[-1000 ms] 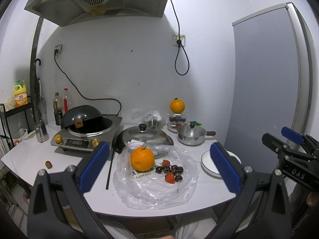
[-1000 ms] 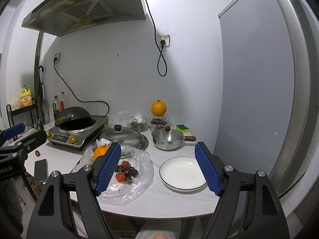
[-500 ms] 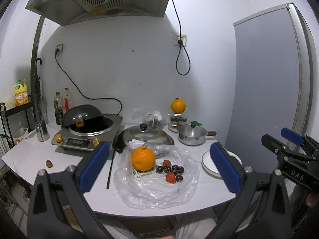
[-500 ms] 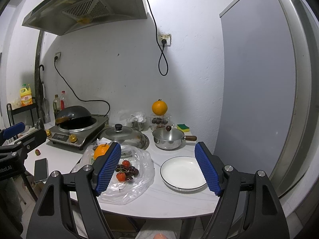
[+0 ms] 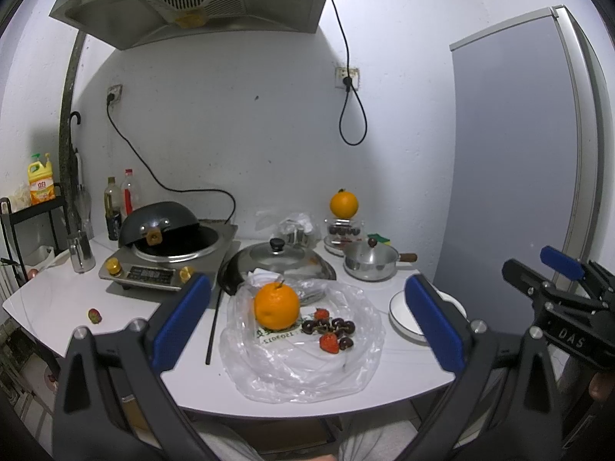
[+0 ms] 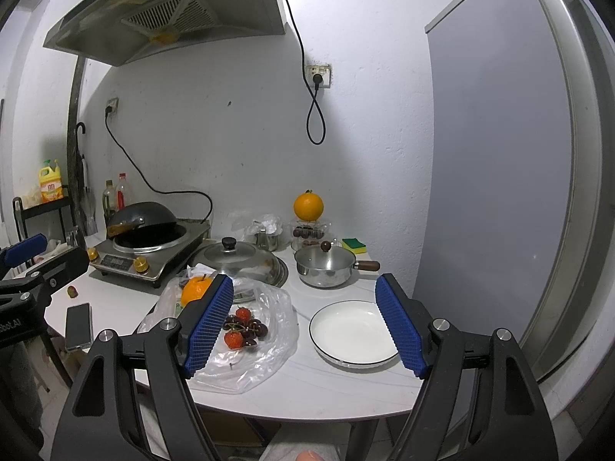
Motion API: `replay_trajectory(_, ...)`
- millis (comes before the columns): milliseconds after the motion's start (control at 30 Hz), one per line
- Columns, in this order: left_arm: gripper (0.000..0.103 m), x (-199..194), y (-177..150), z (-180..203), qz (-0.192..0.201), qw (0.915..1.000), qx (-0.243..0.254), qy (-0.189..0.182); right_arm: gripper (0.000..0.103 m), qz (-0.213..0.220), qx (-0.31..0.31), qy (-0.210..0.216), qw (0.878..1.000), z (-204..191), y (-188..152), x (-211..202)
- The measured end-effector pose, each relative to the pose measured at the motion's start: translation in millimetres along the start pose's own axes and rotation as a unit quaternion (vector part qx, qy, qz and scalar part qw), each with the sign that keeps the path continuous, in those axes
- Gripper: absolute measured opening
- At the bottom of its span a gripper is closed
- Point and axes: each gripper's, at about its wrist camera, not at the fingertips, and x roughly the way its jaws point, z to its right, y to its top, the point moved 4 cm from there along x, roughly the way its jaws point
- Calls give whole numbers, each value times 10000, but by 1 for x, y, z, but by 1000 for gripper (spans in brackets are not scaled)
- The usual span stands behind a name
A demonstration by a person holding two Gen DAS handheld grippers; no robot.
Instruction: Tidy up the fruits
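An orange (image 5: 276,306) lies on a clear plastic bag (image 5: 300,361) near the table's front, with two strawberries (image 5: 329,342) and dark cherries (image 5: 334,325) beside it. The orange (image 6: 195,289) and berries (image 6: 242,328) also show in the right wrist view. An empty white plate (image 6: 351,332) sits to the bag's right. My left gripper (image 5: 307,319) is open and empty, held back from the bag. My right gripper (image 6: 303,326) is open and empty, between bag and plate.
A second orange (image 5: 343,203) rests on a cherry container at the back. A lidded pan (image 5: 278,259), a small saucepan (image 6: 326,265), an induction cooker with wok (image 5: 165,242) and bottles (image 5: 115,207) stand behind. A stray strawberry (image 5: 94,315) and a phone (image 6: 78,324) lie left.
Both views have shifted very slightly; the fruits, bag and plate have not moved and both grippers stay open.
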Motion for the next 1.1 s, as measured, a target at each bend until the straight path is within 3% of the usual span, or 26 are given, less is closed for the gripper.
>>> replay_trajectory(400,102,20,-13,-13,-267,9995,-109,140,79,-192,-75,77,9998,-5,-2,21)
replay_trajectory(1100,102,107,-47,-76,-1080,9923,-418,434,79,-1006,-493,586,9920,-55,-23,119)
